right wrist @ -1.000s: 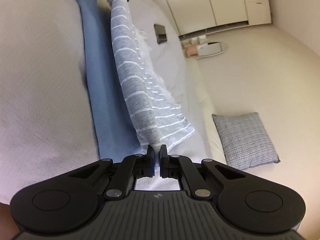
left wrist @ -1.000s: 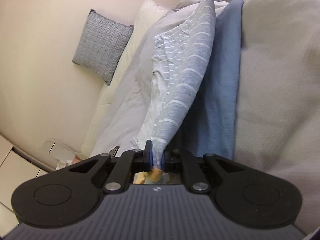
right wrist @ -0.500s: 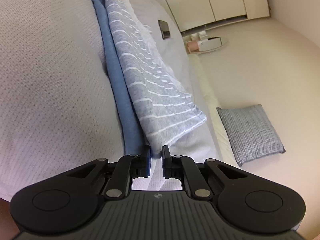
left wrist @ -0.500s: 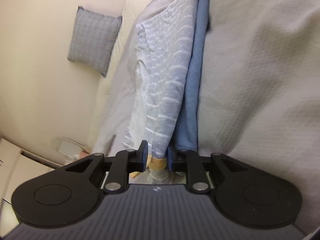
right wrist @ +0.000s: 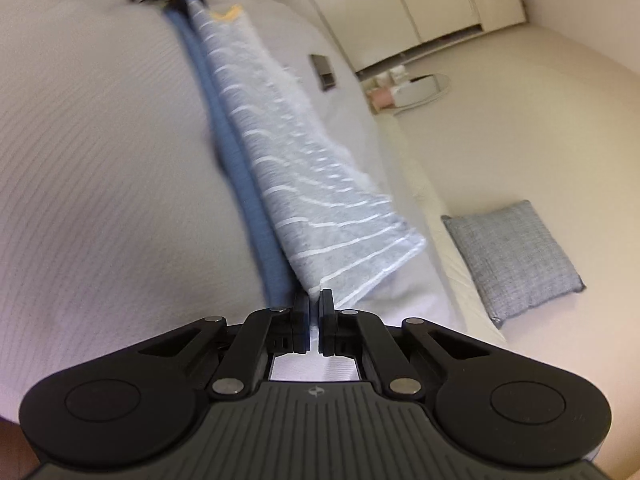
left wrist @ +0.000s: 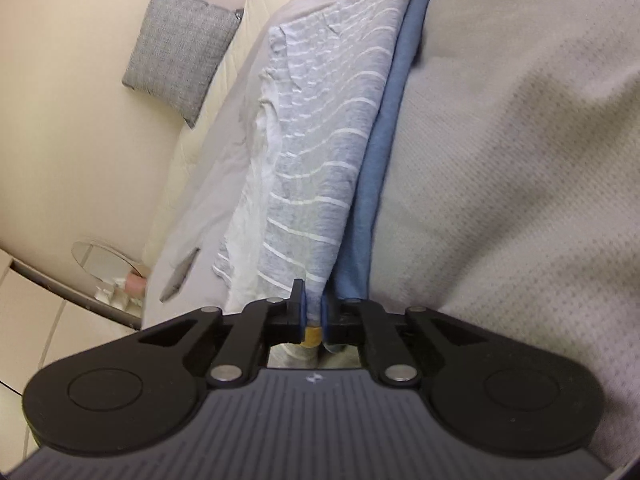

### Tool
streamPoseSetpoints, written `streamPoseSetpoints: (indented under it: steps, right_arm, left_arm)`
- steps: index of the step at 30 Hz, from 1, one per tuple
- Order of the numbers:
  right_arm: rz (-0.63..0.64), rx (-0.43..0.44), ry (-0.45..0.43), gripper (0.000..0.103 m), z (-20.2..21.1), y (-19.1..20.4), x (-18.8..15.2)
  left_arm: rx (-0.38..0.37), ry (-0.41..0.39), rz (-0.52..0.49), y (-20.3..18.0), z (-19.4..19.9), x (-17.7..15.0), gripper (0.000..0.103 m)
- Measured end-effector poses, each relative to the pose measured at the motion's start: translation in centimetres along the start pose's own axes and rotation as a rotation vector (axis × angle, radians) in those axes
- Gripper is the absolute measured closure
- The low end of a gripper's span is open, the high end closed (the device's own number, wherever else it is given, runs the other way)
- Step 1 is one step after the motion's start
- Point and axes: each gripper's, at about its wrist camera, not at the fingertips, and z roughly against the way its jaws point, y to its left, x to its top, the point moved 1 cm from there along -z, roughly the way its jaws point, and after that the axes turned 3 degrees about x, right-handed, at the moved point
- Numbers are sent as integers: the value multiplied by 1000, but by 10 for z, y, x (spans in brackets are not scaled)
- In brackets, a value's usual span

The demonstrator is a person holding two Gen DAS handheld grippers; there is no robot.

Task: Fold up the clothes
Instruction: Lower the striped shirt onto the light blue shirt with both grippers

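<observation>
- Left wrist view: left gripper [left wrist: 313,312] clamped on one end of striped grey shirt [left wrist: 320,152], fabric pinched between the pads.
- Right wrist view: right gripper [right wrist: 315,318] nearly closed on opposite end of the shirt; thin edge of cloth between the fingers, slim gap visible.
- Shirt stretched between both grippers, lying along blue garment [left wrist: 380,168] on the bed [left wrist: 520,160].
- Grey cushion [right wrist: 516,256] on floor beside bed.

You find no readable text, label, brand name or number on anything in either wrist view at this moment.
</observation>
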Motion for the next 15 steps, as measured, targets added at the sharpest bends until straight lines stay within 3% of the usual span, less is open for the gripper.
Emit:
streamPoseSetpoints:
  steps: [8, 15]
  right_arm:
    - [-5, -1, 17, 100, 10, 18, -9]
    - [-216, 27, 62, 98, 38, 11, -16]
  left_arm:
    - [-13, 33, 66, 8, 3, 0, 97]
    - [-17, 71, 178, 15, 20, 3, 93]
